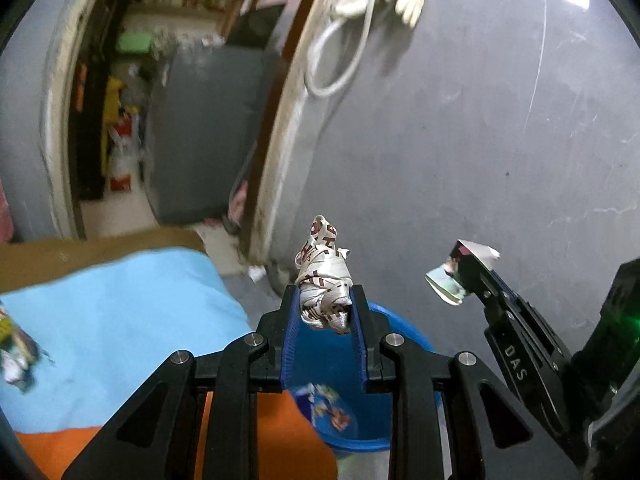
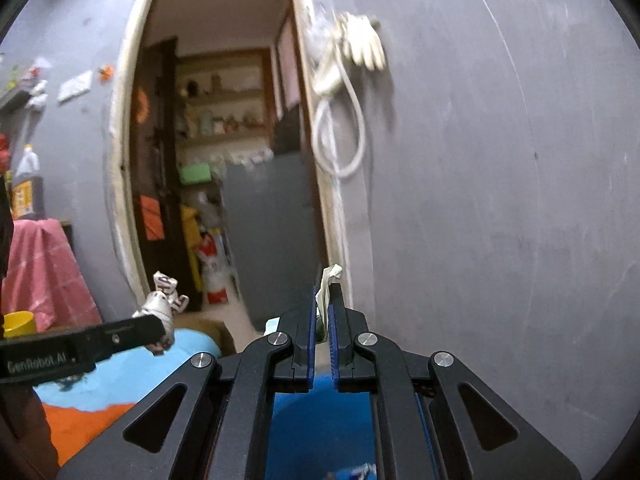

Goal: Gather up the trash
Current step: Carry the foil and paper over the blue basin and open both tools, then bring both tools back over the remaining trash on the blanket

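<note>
My left gripper (image 1: 325, 300) is shut on a crumpled white wrapper with red letters (image 1: 322, 280), held above a blue bin (image 1: 400, 330). A colourful wrapper (image 1: 330, 408) lies inside the bin. My right gripper (image 2: 323, 300) is shut on a flat folded wrapper (image 2: 329, 280), also over the blue bin (image 2: 320, 416). In the left wrist view the right gripper (image 1: 464, 276) shows at the right with its wrapper (image 1: 448, 282). In the right wrist view the left gripper (image 2: 160, 326) shows at the left with the crumpled wrapper (image 2: 162, 304).
A table with a light blue cloth (image 1: 120, 320) and an orange cloth (image 1: 280, 440) lies left of the bin; more trash (image 1: 16, 356) lies at its left edge. A grey wall (image 1: 480, 140) is ahead, with an open doorway (image 2: 224, 160) to the left.
</note>
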`<state>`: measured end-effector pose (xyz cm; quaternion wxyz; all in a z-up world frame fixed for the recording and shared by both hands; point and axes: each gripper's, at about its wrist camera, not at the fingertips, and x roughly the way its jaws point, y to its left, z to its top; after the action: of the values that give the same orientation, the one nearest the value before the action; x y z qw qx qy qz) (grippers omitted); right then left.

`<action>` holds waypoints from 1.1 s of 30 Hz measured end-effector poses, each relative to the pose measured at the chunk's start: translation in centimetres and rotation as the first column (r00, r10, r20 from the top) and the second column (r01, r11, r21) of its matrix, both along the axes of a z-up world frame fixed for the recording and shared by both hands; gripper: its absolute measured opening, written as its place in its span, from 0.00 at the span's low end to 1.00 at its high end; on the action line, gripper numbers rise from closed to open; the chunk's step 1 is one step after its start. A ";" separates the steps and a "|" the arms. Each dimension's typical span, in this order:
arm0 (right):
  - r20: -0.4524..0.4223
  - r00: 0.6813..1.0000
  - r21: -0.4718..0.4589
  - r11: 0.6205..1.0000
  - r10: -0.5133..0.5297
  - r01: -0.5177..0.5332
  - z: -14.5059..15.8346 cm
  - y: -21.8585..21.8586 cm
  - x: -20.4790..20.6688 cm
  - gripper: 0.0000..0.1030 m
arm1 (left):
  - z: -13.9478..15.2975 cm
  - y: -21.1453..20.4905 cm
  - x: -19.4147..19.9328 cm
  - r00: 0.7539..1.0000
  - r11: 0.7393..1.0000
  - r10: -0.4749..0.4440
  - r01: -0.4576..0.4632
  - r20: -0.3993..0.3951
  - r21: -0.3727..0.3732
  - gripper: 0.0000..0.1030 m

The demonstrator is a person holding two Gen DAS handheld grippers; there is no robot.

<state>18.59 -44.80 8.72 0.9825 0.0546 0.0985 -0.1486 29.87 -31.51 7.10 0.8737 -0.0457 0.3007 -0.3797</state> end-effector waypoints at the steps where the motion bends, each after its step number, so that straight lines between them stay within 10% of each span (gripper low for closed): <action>1: -0.024 1.000 0.017 1.000 -0.006 0.006 -0.3 -0.5 0.3 0.04 | -0.5 -0.5 0.2 1.000 1.000 -0.006 0.006 -0.018 0.010 0.20; 13: -0.241 0.970 0.156 0.985 -0.029 0.069 -3.6 -3.3 2.3 0.22 | -5.2 -3.3 2.4 0.980 0.995 -0.040 0.057 -0.195 0.081 0.28; 23: -0.227 0.973 0.170 0.983 -0.029 0.068 -3.1 -3.5 2.2 0.33 | -5.0 -2.1 2.2 0.984 0.997 -0.004 0.018 -0.177 0.080 0.32; 33: -0.171 0.985 0.167 0.984 -0.034 0.063 -2.5 -3.3 2.1 0.68 | -3.4 1.1 2.2 0.987 0.992 0.115 -0.107 -0.115 0.070 0.48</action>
<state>20.70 -48.06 6.25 0.9584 0.1290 0.1917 -0.1677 32.07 -30.37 3.74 0.8749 -0.0572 0.3612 -0.3174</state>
